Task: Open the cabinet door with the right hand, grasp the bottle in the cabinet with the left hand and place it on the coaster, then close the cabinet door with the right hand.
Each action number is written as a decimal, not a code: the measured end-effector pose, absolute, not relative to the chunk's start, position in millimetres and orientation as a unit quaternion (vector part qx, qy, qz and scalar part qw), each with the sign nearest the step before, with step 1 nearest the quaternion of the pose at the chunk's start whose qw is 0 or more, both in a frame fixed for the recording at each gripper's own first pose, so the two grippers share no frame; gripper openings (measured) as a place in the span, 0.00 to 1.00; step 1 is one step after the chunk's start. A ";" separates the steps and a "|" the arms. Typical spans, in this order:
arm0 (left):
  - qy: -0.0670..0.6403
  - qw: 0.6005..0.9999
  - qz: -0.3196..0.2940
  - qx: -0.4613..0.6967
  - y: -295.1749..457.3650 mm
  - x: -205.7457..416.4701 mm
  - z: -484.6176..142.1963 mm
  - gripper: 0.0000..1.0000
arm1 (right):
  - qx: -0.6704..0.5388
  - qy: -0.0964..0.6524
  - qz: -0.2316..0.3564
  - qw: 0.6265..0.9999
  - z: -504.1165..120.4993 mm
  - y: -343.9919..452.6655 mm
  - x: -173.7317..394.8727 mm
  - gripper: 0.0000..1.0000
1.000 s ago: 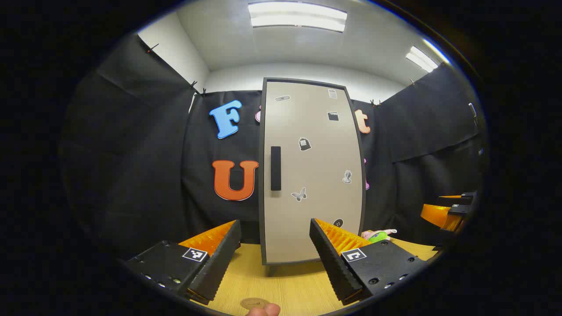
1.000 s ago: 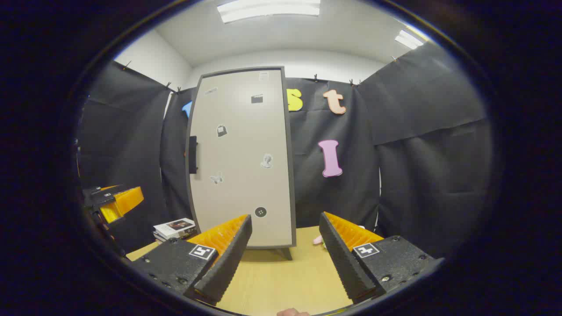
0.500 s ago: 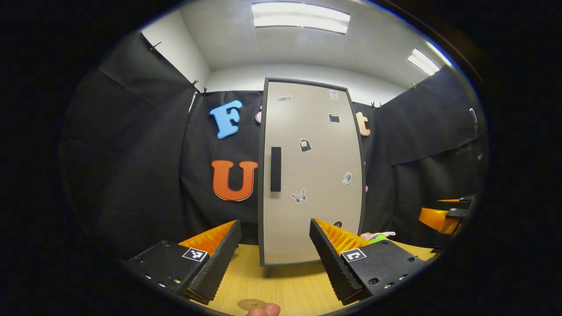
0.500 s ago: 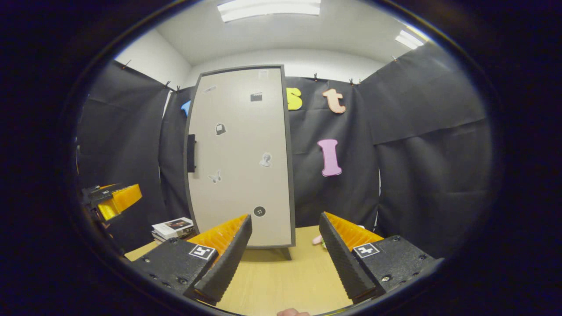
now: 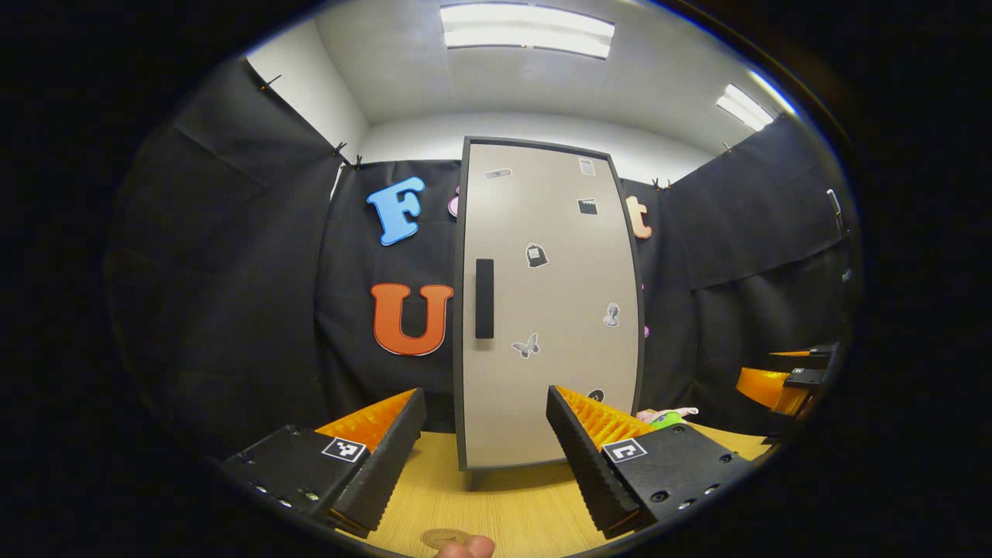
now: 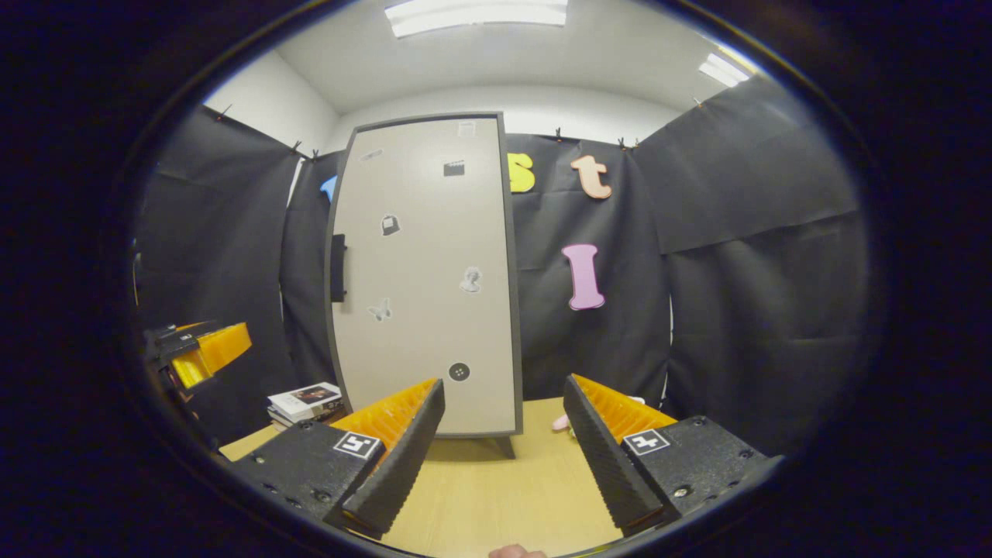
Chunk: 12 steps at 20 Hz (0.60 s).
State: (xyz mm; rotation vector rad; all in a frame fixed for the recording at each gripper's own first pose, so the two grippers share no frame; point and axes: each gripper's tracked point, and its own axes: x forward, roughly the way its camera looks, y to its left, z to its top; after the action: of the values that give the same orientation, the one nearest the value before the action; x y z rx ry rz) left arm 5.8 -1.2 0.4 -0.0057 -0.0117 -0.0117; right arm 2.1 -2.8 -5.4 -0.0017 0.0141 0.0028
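Bright, even booth light under heavy fisheye bend

Ceiling lights [image 5: 527, 27] glare white overhead; the cabinet door [image 5: 546, 310] bows outward, with a soft shadow beneath it on the tabletop [image 6: 496, 496]. Both views stay sharp at centre, while the dark cloth walls darken toward the rim.

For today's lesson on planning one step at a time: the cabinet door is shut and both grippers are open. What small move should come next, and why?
Probably move the right gripper forward and left toward the black handle: the cabinet door is shut, the handle sits on its left edge, and the jaws stand open and empty, short of it.
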 end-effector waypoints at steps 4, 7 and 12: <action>-0.004 1.000 -0.003 -0.001 0.3 3.9 -0.1 0.95 | -0.001 0.010 0.002 1.000 -5.2 -3.5 0.6 0.95; -0.007 1.000 -0.005 -0.002 -2.1 4.1 1.6 0.95 | -0.002 0.008 0.001 1.000 -5.5 -3.3 0.7 0.99; -0.005 1.000 -0.008 -0.001 -3.5 0.9 1.5 0.95 | -0.012 -0.001 0.024 1.000 1.8 1.4 2.8 0.97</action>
State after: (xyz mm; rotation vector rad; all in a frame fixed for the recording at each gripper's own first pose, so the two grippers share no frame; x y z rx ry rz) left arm 0.9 -3.5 1.5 -0.0027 -0.0103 -0.0163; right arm 2.8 1.4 1.8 -0.0231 -0.0011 0.0489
